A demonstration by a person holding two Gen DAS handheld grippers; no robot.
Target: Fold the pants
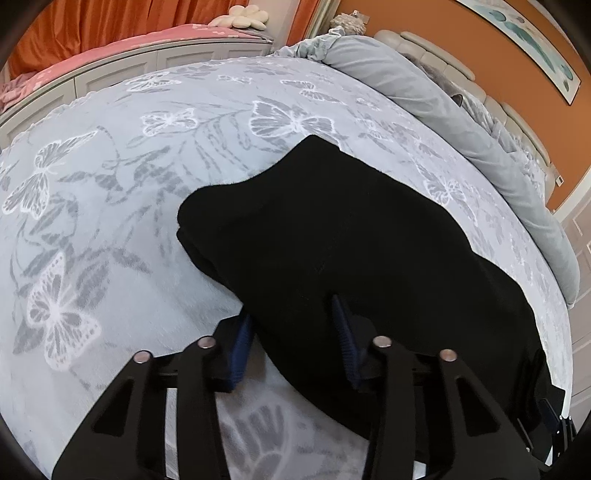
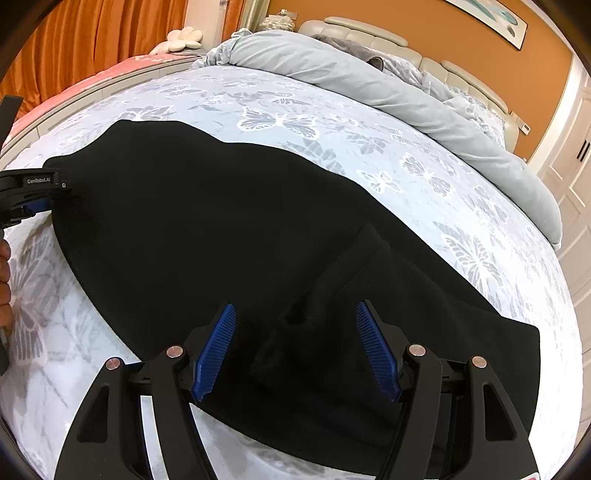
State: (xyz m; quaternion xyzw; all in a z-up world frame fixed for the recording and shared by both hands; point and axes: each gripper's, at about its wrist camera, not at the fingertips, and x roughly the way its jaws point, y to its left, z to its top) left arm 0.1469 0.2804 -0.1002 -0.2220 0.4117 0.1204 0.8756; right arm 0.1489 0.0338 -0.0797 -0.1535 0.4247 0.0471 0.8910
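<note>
- The black pants (image 1: 332,240) are laid out across a pale grey bedspread (image 1: 110,221) printed with butterflies, and are seen in the left wrist view as a dark folded mass that runs from the middle of the bed towards the lower right.
- The left gripper (image 1: 295,343) is set at the near edge of the pants, with 1 blue pad (image 1: 240,350) on the bedspread side of the fabric's edge and the other sunk against the black cloth.
- A fold of the pants is seen bunched between the 2 fingers of the left gripper; whether the pads are actually pressing on it cannot be told from the pictures.
- In the right wrist view the same left gripper (image 2: 44,199) is seen at the far left end of the pants (image 2: 221,229), at their edge.
- A part of a hand (image 2: 4,280) is glimpsed at the left border of that view.
- The right gripper (image 2: 295,350) is held over the near edge of the pants, its 2 blue pads spread wide apart.
- A raised, rumpled part of the pants lies between the right gripper's fingers, but clear gaps are left on both sides and nothing is clamped.
- A rolled grey duvet (image 2: 369,81) is piled beyond the pants, well apart from them, by the padded headboard (image 2: 369,33).
</note>
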